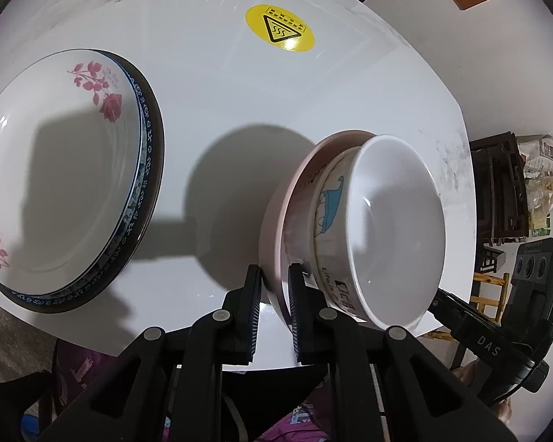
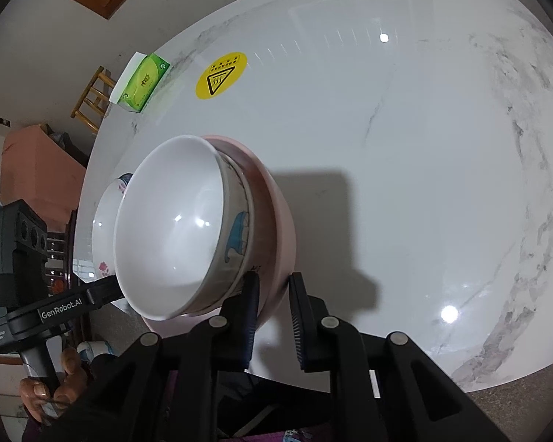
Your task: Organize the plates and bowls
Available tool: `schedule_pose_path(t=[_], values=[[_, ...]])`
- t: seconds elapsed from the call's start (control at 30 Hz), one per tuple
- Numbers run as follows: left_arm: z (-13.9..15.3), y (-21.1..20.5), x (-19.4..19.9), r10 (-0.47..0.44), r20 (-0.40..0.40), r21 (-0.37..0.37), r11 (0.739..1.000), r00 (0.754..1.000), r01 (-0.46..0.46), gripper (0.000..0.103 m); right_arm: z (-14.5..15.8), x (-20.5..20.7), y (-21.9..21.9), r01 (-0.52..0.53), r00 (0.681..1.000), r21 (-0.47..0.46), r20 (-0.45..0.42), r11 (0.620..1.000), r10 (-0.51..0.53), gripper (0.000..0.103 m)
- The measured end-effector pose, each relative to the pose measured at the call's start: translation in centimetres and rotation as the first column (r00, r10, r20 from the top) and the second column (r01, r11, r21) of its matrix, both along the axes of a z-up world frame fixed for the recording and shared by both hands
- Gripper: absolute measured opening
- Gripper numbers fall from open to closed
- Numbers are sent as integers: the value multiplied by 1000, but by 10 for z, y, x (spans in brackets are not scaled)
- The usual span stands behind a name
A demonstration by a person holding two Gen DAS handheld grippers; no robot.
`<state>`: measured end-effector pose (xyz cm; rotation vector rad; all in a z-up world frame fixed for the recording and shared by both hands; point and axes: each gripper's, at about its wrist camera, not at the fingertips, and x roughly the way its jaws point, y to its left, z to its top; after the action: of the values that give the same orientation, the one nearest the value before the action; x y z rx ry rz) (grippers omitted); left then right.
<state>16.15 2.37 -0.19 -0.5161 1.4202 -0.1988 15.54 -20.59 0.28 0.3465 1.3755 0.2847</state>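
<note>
A: Beside the yellow warning sticker (image 1: pixel 280 28), going by the left wrist view, what is sitting on the table (image 1: pixel 217 88)?

B: Left of the sticker and nearer us, the rose plate (image 1: pixel 55 169) is lying on the blue-rimmed plate (image 1: pixel 149 169), so the plates are looking stacked already. Right of the sticker and nearer, the cartoon bowl (image 1: pixel 387 228) is nesting inside the pink bowl (image 1: pixel 276 235).

A: And the left gripper (image 1: pixel 275 287)?

B: It is pinching the near rim of the pink bowl, one finger outside the wall and one inside it.

A: Switching to the right wrist view, then.

B: Below the warning sticker (image 2: pixel 221 74), the pink bowl (image 2: pixel 276 221) is carrying the cartoon bowl (image 2: pixel 177 228), and the right gripper (image 2: pixel 274 291) is clamping the pink rim from the opposite side. Up past the sticker's left, a green tissue pack (image 2: pixel 143 83) is resting at the table's (image 2: pixel 405 147) edge.

A: So both are gripping the same bowl?

B: Yes. I judge the sorting is mostly finished: plates paired, bowls nested. What seems to be remaining is setting the bowl stack in its final spot; whether it is lifted clear of the table I cannot tell.
</note>
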Motion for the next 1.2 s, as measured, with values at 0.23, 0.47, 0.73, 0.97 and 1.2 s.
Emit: schedule_pose_path(t=[0.23, 0.47, 0.73, 0.97, 1.2], values=[[2, -1, -2, -20, 22, 10, 1000, 1000, 20, 12, 2, -3, 1, -27, 999, -5, 20, 1000, 27, 16], [3, -5, -3, -21, 22, 17, 1000, 1000, 20, 12, 4, -5, 1, -32, 999, -5, 28, 999, 32, 16], [11, -5, -5, -21, 52, 36, 999, 998, 19, 12, 6, -6, 2, -32, 999, 9, 35, 999, 32, 17], [10, -4, -8, -21, 54, 34, 999, 998, 19, 12, 8, -8, 3, -34, 999, 10, 39, 999, 33, 17], [18, 0, -10, -14, 72, 42, 999, 997, 11, 12, 15, -7, 6, -42, 998, 16, 51, 999, 41, 17]])
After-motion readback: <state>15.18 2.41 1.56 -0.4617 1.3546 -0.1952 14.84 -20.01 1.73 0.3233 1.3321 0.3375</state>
